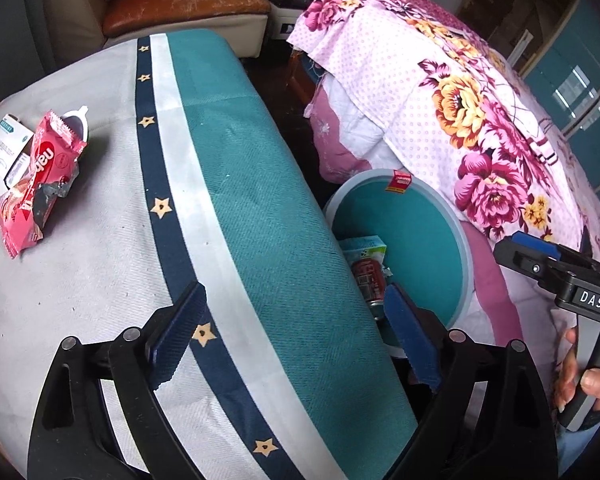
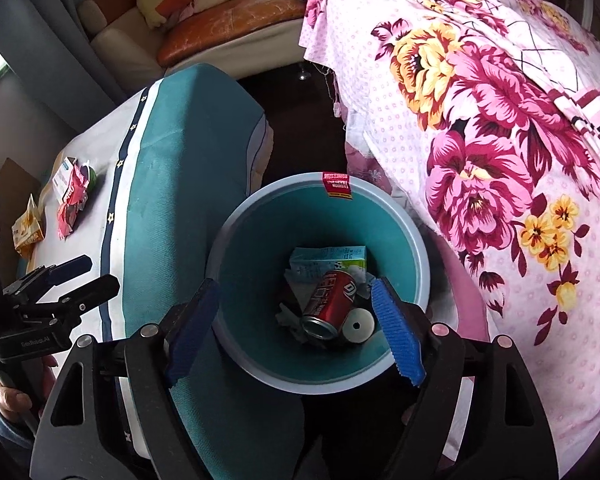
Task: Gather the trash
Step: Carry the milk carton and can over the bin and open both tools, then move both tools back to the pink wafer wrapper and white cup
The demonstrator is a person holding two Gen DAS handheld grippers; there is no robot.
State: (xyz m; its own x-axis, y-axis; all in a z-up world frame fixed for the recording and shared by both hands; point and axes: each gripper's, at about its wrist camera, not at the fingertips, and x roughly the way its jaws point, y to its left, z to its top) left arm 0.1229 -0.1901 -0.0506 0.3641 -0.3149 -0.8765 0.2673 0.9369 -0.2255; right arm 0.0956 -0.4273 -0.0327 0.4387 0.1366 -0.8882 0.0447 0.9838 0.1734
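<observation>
A torn red snack wrapper (image 1: pixel 40 184) lies on the table's left part, against a white box (image 1: pixel 4 148) and a small white cup (image 1: pixel 78 120). My left gripper (image 1: pixel 296 336) hovers open and empty over the table's teal edge, well right of the wrapper. The teal bin (image 2: pixel 228 232) stands on the floor between table and bed. In it lie a red can (image 2: pixel 332 300), a pale carton (image 2: pixel 328 264) and a white disc (image 2: pixel 358 326). My right gripper (image 2: pixel 296 308) is open and empty right above the bin's mouth.
The table cloth (image 1: pixel 100 280) is grey with a starred navy band and a teal border. A yellow packet (image 2: pixel 28 232) lies near the table's far side. A floral quilt (image 2: pixel 480 160) covers the bed right of the bin. A sofa (image 1: pixel 188 4) stands behind.
</observation>
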